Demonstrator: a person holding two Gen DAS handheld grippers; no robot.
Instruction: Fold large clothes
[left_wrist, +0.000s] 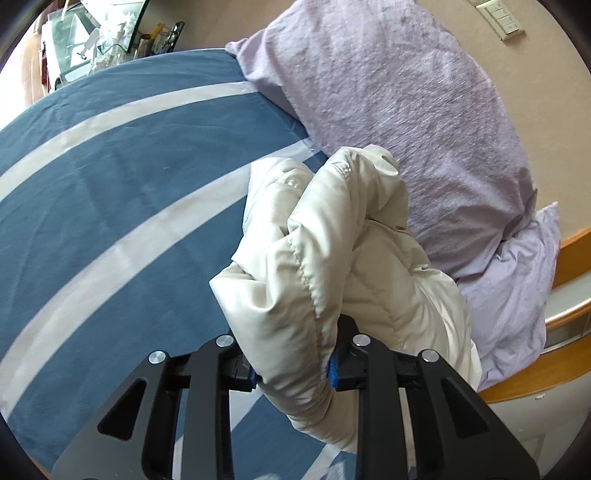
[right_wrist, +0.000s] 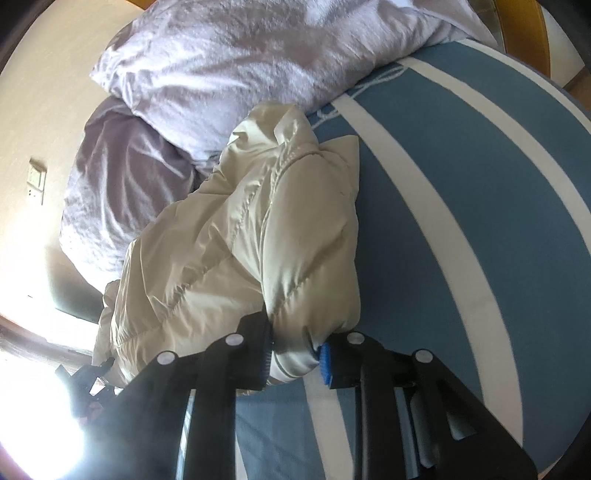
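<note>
Jaws (both pairs) around cream jacket

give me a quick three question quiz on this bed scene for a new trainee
1. True or false: both tongs are shut on the jacket.
2. What lies under the jacket? A) bare wooden floor B) blue bedsheet with white stripes C) green towel
3. Fill in: behind the jacket, against the wall, lie lilac ____.

Key:
1. True. The left tongs and the right tongs each pinch a fold of it.
2. B, the bedsheet.
3. pillows.
</note>
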